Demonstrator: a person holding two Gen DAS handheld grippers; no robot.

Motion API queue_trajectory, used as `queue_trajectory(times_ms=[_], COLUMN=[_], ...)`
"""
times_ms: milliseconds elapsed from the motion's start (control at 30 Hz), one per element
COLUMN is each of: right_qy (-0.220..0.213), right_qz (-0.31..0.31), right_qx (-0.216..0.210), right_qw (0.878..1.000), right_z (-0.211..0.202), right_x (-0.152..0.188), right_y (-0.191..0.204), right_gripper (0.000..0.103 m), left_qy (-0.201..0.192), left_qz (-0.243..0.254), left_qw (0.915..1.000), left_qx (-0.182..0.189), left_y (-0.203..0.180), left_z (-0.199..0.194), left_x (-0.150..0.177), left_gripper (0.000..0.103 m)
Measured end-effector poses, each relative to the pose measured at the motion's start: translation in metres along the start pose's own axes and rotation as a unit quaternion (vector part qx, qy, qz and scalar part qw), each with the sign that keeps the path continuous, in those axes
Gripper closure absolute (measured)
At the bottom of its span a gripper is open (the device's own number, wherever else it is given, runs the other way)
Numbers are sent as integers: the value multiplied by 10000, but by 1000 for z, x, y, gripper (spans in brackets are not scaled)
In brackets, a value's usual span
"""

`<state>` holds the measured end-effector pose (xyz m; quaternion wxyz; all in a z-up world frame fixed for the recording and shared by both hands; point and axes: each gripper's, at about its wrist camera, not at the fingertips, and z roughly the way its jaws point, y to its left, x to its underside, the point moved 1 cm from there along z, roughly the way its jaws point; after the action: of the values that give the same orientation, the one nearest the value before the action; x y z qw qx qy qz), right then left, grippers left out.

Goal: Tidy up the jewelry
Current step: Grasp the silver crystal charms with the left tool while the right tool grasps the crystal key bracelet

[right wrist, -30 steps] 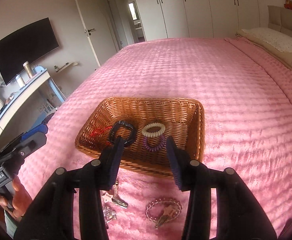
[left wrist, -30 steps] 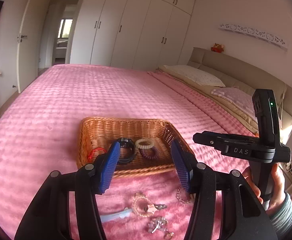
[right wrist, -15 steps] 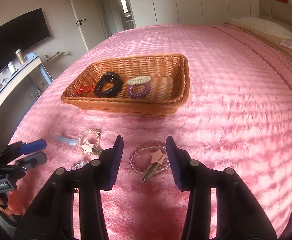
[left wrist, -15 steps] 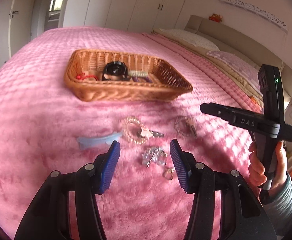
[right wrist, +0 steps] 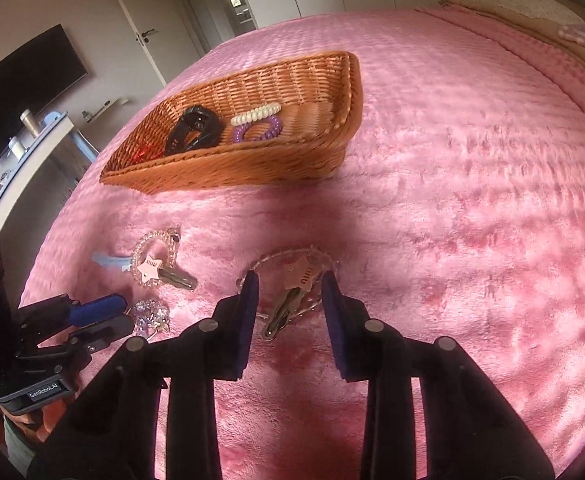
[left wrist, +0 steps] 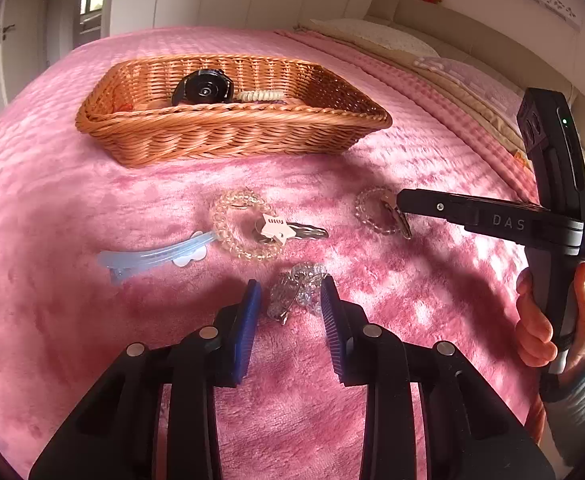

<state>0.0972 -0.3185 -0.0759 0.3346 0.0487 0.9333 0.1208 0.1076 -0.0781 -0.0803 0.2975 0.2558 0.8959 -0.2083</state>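
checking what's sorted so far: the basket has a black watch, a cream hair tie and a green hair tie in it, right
Not quite. The basket does hold the black watch and the cream hair tie, but the other hair tie is purple, not green. The right wrist view shows it.

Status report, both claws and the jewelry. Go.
Left claw open, straddling crystal brooch on bedspread. Right claw open over star-charm bead bracelet. Wicker basket beyond, path unobstructed.
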Motion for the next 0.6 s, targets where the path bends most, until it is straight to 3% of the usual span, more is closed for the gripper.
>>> queue_trajectory(times_ms=[367,433,600], right_qy=[159,142,111], right_qz=[-441,-552,-560], right_qx=[570,629,623], right_qw=[9973,9964,9964], right_z=[26,28,28], right_x=[-5,-4,-2], right_y=[21,26,26], right_gripper=[75,83,84], left_qy=[12,13,30], left_qz=[45,34,2], left_qw=[10000,10000,10000], left_qx=[-5,7,-10], left_y=[-3,-2,-1], left_z=[4,4,6], left_x=[2,3,2], left_gripper=[78,80,87])
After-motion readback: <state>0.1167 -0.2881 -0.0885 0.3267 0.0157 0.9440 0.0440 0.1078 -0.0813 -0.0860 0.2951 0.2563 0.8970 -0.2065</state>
